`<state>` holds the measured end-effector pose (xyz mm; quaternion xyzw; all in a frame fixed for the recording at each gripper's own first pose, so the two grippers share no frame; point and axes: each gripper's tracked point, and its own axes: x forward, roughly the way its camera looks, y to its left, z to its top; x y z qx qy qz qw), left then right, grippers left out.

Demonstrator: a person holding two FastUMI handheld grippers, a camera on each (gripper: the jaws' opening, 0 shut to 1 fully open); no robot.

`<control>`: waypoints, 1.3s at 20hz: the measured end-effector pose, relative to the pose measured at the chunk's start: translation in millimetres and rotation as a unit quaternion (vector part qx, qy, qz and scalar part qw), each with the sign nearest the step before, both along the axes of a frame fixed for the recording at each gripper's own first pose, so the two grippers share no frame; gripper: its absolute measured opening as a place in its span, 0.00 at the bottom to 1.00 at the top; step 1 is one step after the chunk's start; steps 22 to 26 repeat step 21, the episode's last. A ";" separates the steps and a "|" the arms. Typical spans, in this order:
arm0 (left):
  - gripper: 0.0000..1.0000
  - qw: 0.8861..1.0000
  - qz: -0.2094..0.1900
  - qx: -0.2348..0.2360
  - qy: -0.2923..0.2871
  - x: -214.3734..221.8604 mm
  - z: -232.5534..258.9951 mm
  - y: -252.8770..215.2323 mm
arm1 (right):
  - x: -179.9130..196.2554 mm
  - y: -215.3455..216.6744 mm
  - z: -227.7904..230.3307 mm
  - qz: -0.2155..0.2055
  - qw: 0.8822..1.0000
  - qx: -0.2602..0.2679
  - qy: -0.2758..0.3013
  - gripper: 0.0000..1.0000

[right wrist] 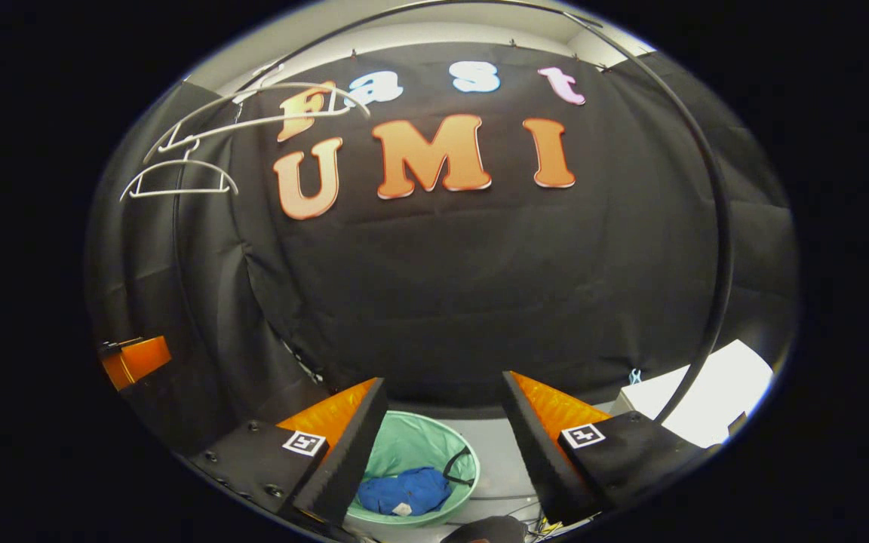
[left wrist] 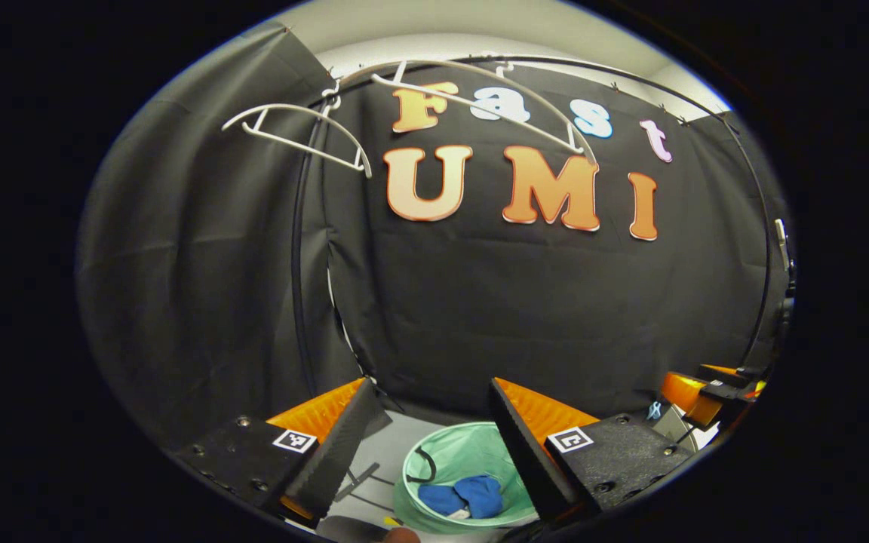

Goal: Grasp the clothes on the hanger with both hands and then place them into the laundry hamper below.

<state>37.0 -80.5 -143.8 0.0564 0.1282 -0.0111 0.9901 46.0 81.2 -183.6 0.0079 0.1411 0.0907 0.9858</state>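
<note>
- My left gripper (left wrist: 434, 445) hangs with jaws wide, empty.
- My right gripper (right wrist: 442, 441) likewise, jaws wide, nothing between them.
- Blue clothes (left wrist: 463, 495) lie inside the green laundry hamper (left wrist: 472, 452) below; white hangers (left wrist: 299, 136) bare above.
</note>
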 end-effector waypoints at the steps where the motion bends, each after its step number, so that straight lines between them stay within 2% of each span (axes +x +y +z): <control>1: 0.94 1.000 -0.001 0.002 -0.009 -2.7 6.2 -1.2 | -1.3 -3.4 9.9 -0.005 1.000 0.000 -0.010 0.98; 5: 0.95 0.999 -0.017 -0.027 -0.022 -8.6 24.6 -9.3 | 5.1 -21.7 43.2 -0.023 0.999 -0.009 -0.039 0.98; 11: 0.94 0.997 -0.017 -0.008 -0.069 -13.0 58.4 -6.4 | 0.0 -30.8 69.4 -0.040 0.997 -0.023 -0.066 0.98; 18: 0.94 0.997 -0.010 -0.008 -0.071 -15.1 59.3 -2.2 | -5.5 -27.5 77.8 -0.043 0.995 -0.038 -0.076 0.98; 19: 0.94 0.997 -0.010 -0.008 -0.071 -15.0 59.6 -1.9 | -4.6 -28.1 76.9 -0.043 0.995 -0.039 -0.076 0.89; 26: 0.94 0.998 -0.009 -0.008 -0.069 -14.8 58.5 -1.4 | -6.0 -27.4 75.9 -0.043 0.995 -0.040 -0.075 0.89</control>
